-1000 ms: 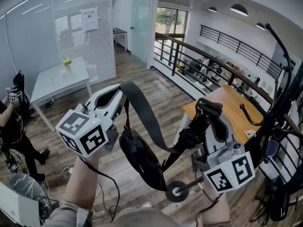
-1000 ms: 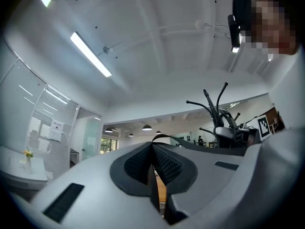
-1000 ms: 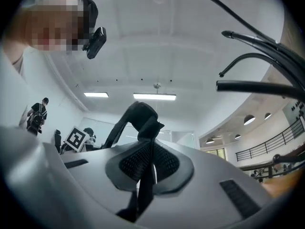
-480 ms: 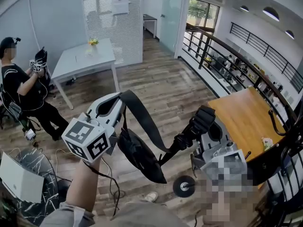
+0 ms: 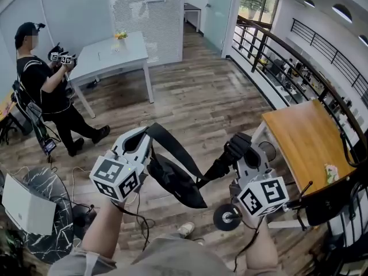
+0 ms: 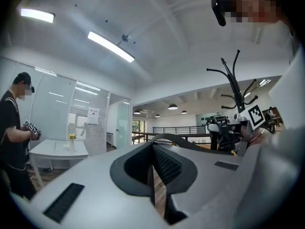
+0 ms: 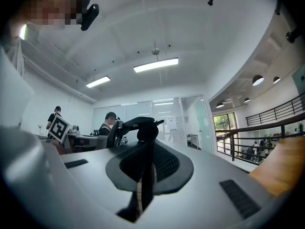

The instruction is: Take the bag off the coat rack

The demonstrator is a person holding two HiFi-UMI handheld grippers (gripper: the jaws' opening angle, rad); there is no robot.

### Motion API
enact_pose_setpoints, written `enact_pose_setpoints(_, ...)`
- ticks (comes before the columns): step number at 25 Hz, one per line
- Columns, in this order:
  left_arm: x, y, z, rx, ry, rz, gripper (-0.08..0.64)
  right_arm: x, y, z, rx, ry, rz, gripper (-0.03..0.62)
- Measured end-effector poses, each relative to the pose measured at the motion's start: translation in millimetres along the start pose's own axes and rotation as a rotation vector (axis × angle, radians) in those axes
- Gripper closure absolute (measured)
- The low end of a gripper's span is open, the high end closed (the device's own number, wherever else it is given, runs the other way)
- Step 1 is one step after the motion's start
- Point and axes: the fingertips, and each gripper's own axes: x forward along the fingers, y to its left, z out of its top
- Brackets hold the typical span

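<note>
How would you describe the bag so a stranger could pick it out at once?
Over the wooden floor, look between the left gripper and right gripper. The bag sags there from its strap, the only black pouch hanging in mid-air.

Wood-plank floor. White table beside slatted blinds. Black railing behind wooden desk.

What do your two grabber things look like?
Both are light grey plastic with black ridged pads on the jaws. The left gripper and right gripper each carry a white cube printed with black square patterns. A thin black cable hangs under the left one.
</note>
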Motion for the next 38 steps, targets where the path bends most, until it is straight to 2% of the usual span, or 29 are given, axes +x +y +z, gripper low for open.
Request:
enact_pose_setpoints(4,-0.1,-4.6,-39.2,0.036,0.062,0.005,0.545,4.2,-3.1,-33.6,0.011,0.070,-0.010,0.558)
enact_pose_setpoints(14,-4.2,-17.2,-104.1,0.011,0.171,-0.006,0.545,-4.6,-10.1,-90.6,0.036,0.175,-0.031,0.558)
enact_pose_setpoints(22,-4.7,-18.1,-112.5,-0.011,0.196,-0.007,0.545,-10.5,-12.8,-100.1,0.066,0.195,-0.033,0.558)
enact_pose_setpoints(38,0.1,-20.8,-108.2,-0.009,0.197,-0.020,0.545,-15.8,-13.8,-94.8,0.057,0.194,-0.040,0.558)
